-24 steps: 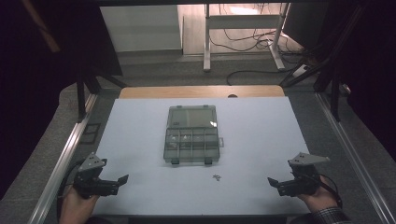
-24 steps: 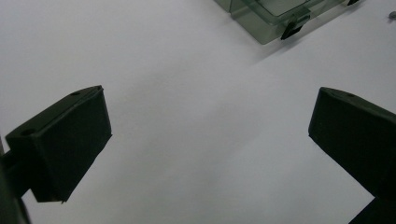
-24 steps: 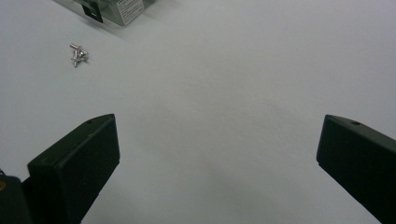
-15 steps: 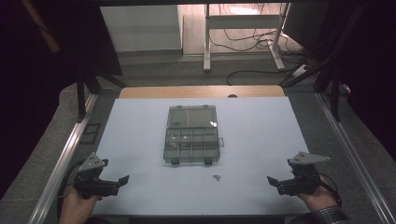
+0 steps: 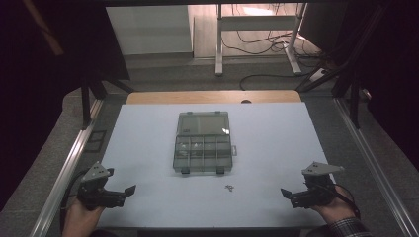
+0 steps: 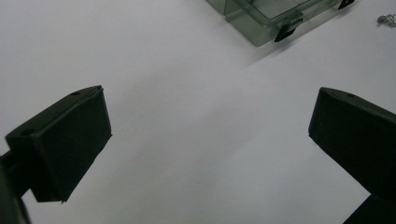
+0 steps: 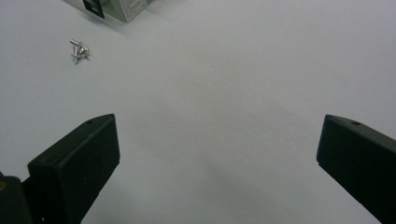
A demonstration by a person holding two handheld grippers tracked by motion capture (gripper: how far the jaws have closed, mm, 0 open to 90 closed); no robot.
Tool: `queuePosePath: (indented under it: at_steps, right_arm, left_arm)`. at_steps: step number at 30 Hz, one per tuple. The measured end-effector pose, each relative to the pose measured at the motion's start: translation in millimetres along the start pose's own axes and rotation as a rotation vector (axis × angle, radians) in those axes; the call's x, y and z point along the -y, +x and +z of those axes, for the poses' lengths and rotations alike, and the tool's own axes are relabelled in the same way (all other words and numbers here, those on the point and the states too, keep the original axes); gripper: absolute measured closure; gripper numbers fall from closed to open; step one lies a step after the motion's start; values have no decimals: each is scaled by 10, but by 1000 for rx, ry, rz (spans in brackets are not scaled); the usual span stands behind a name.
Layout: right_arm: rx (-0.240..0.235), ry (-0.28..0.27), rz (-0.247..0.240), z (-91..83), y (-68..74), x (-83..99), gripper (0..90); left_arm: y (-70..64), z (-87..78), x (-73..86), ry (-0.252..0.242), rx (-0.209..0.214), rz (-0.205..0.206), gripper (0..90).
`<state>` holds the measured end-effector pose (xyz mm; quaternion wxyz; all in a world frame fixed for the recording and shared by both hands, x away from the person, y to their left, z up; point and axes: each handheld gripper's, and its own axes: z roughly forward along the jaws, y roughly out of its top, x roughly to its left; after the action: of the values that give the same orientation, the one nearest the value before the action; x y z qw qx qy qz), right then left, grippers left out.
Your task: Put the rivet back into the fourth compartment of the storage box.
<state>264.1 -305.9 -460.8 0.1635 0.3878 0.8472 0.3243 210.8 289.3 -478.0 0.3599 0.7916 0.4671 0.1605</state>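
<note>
A clear plastic compartment box [image 5: 203, 142] with black latches lies shut in the middle of the white table [image 5: 276, 143]; its near corner [image 6: 275, 21] appears in the left gripper view. A few small metal screws [image 5: 229, 187] lie just in front of it, and the screws [image 7: 78, 50] appear again in the right gripper view. My left gripper [image 5: 127, 193] rests near the front left corner, jaws wide open and empty. My right gripper [image 5: 287, 195] rests near the front right corner, open and empty too. Both point inward along the front edge.
A wooden strip [image 5: 212, 97] edges the table's far side. Metal rails [image 5: 64, 177] run along both sides. Beyond the table stand a desk frame [image 5: 257, 39] and loose cables [image 5: 276, 74] on the floor.
</note>
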Motion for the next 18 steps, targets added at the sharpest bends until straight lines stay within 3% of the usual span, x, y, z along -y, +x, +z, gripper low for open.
queuePosePath:
  at_steps: [10, 18]
  right_arm:
    - [1, 0, -18, 11, 28, -42, 0]
    - [-29, 22, -9, 55, 69, -89, 0]
  left_arm:
    - [-12, 6, -6, 8, 6, -2, 0]
    - [-34, 24, -17, 35, -7, 20, 0]
